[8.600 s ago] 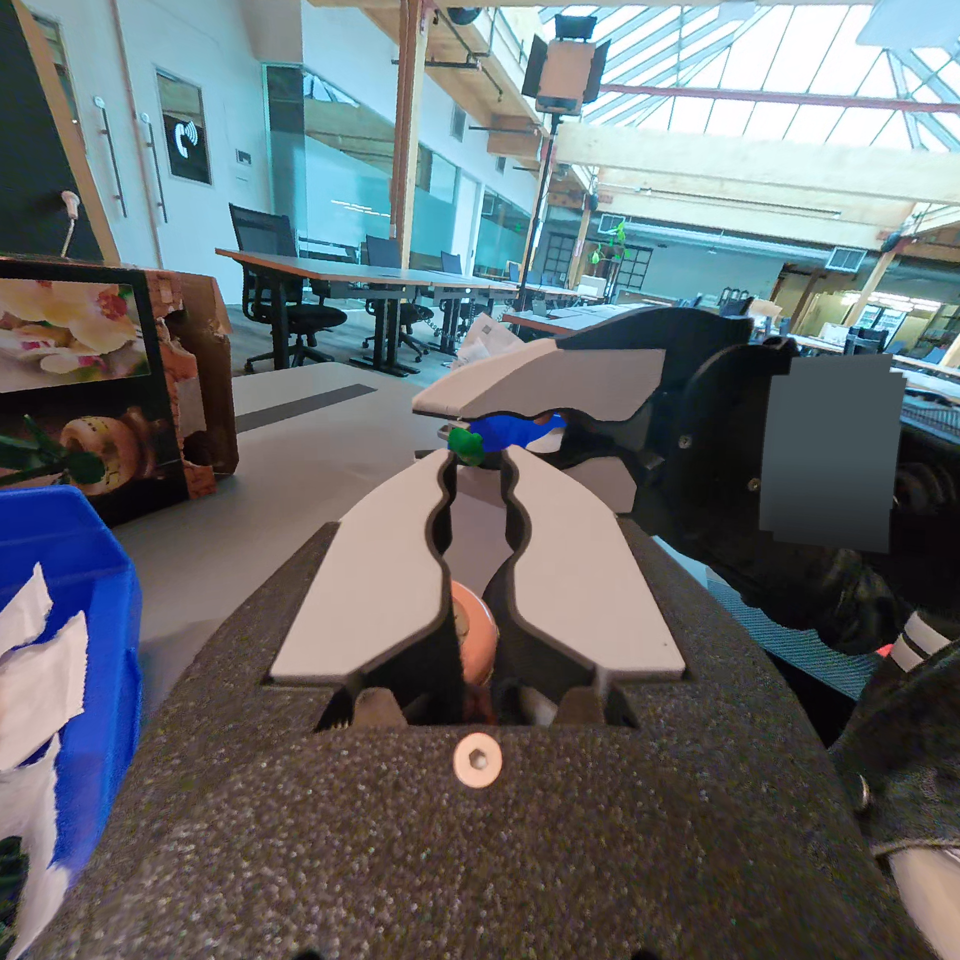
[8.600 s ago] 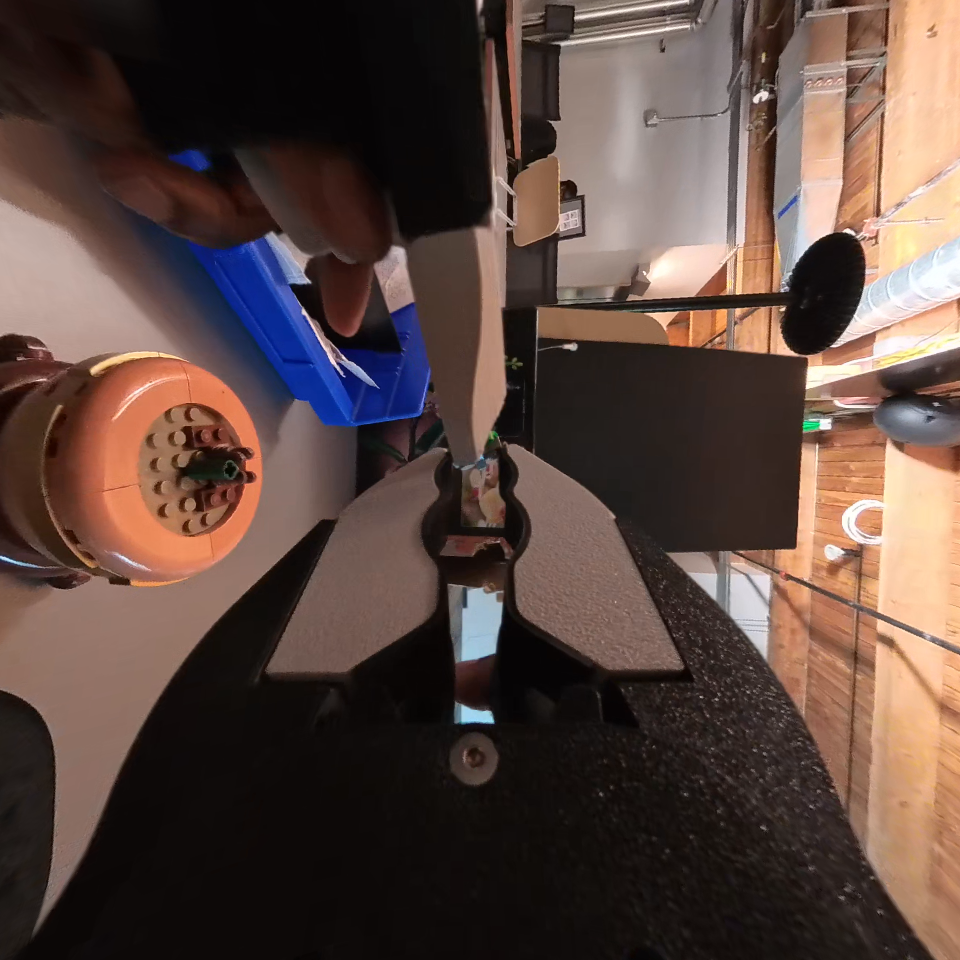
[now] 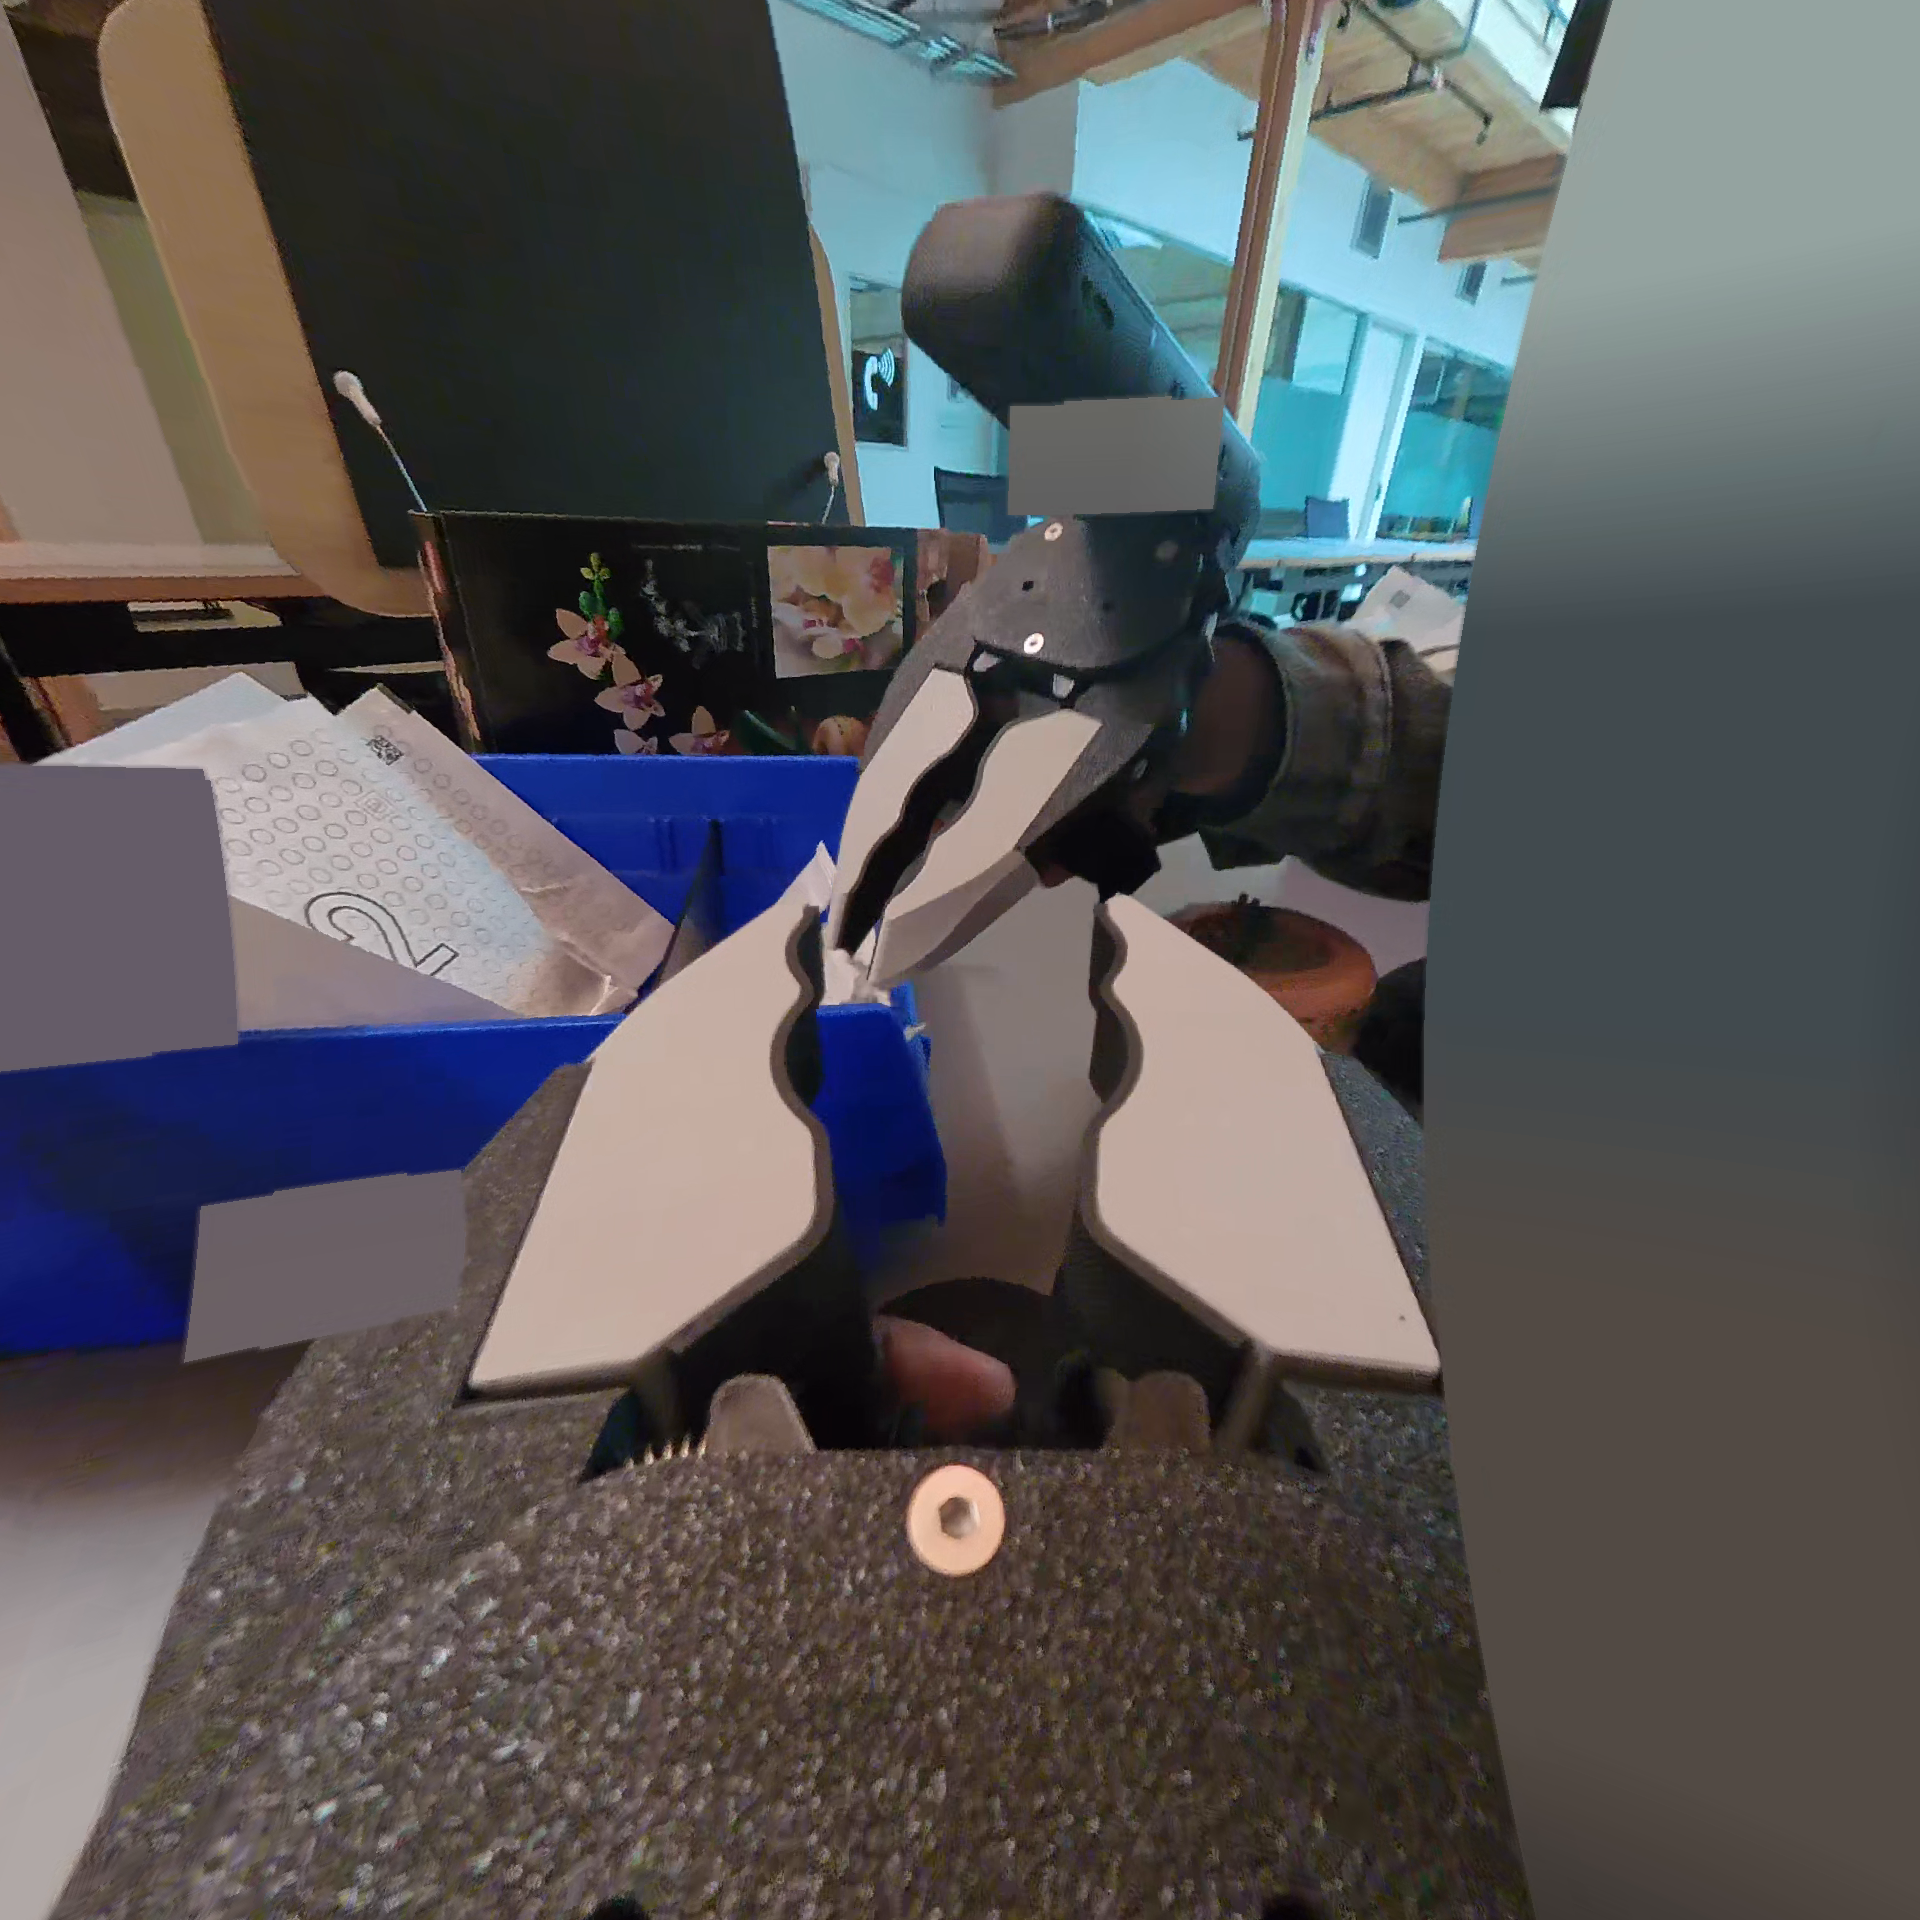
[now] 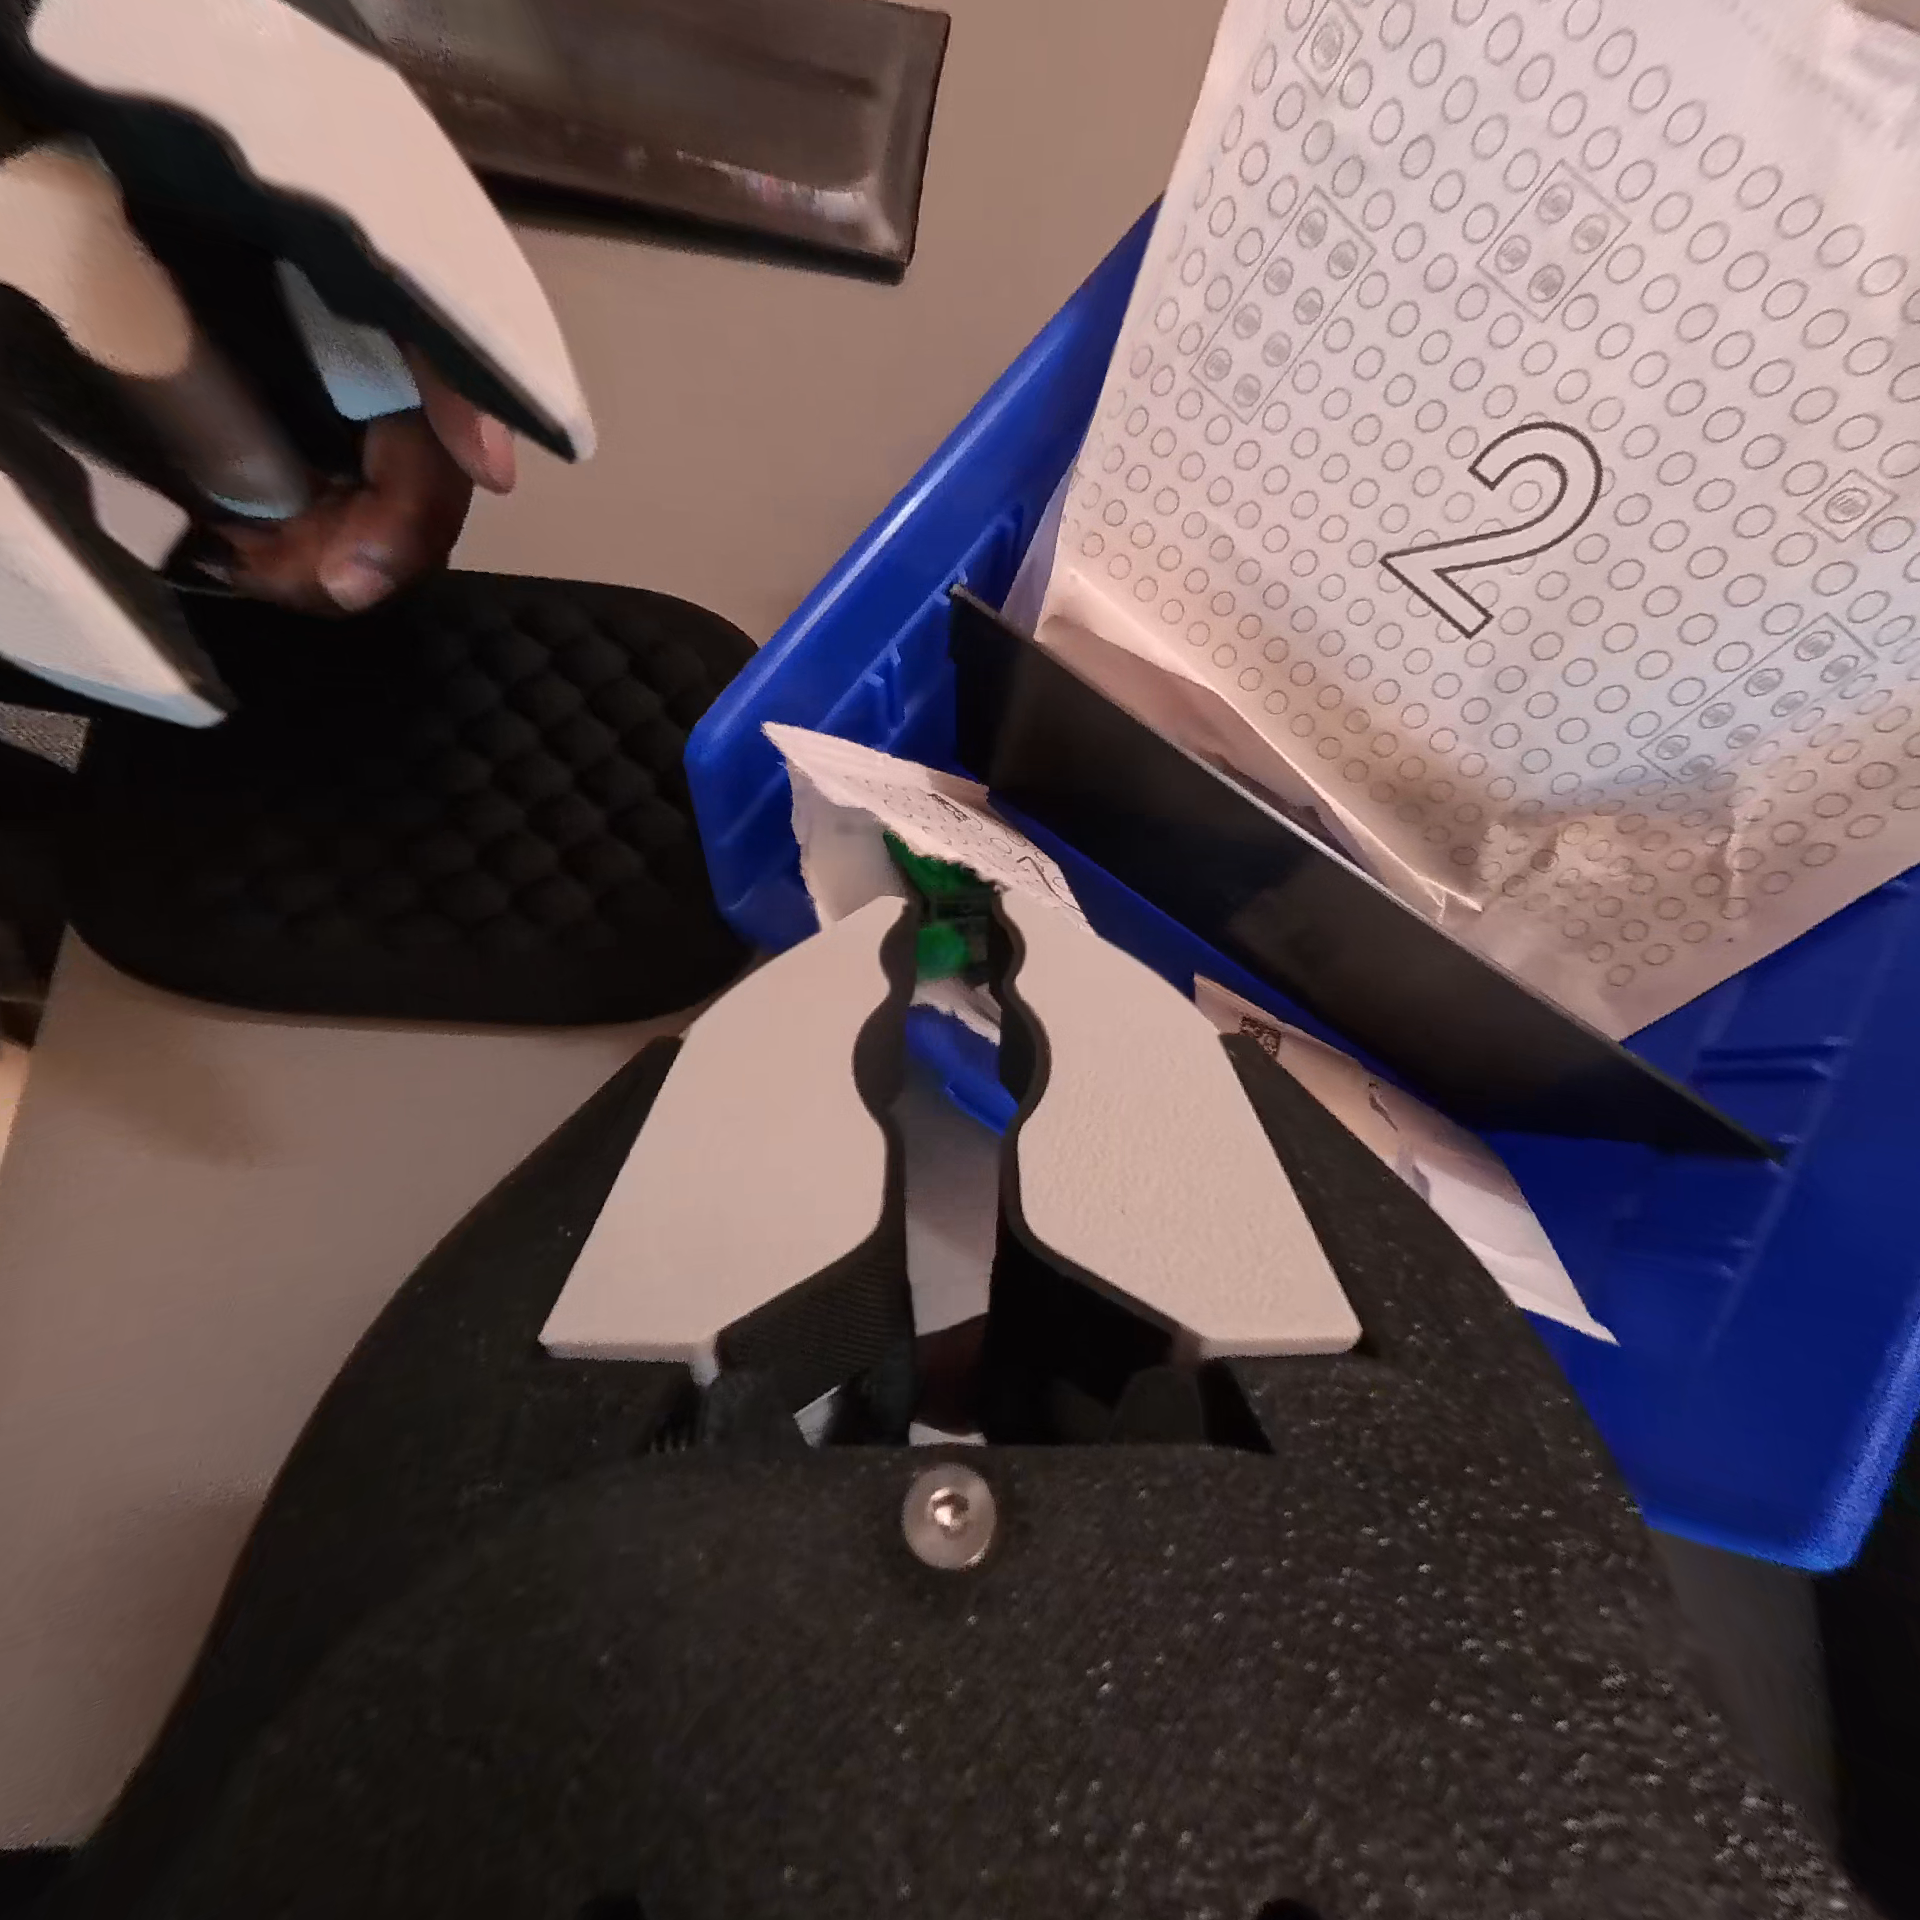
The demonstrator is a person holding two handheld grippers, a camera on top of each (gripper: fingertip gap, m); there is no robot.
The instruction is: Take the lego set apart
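A grey patch covers the right side of the left wrist view, smaller patches sit over the bin front and the far tool's body, and the brown pot-shaped lego piece [image 3: 1283,971] on the desk [image 3: 94,1538] is only partly seen behind the left tool's right finger, its upper part hidden. Left tool [image 3: 951,940]: fingers spread wide apart, nothing between them, nothing touched; it hangs just in front of the blue bin's [image 3: 312,1132] near corner. Right tool [image 4: 951,925]: fingers drawn close, tips pinching a small green lego piece [image 4: 940,940]; the piece is largely masked by the tips and by a torn white paper scrap [image 4: 894,800], so its shape cannot be made out. This tool points down into the end section of the bin, at the corner, and whether the tips touch the paper cannot be told. In the left wrist view the same tool [image 3: 878,956] shows farther off, held by a hand in an olive sleeve [image 3: 1340,748]. A black divider [image 4: 1247,873] splits the bin; behind it stands a white paper bag [image 4: 1507,520] printed with circles. A black quilted pad [image 4: 395,800] lies on the desk beside the bin, and a dark box printed with flowers [image 3: 686,634] stands behind it
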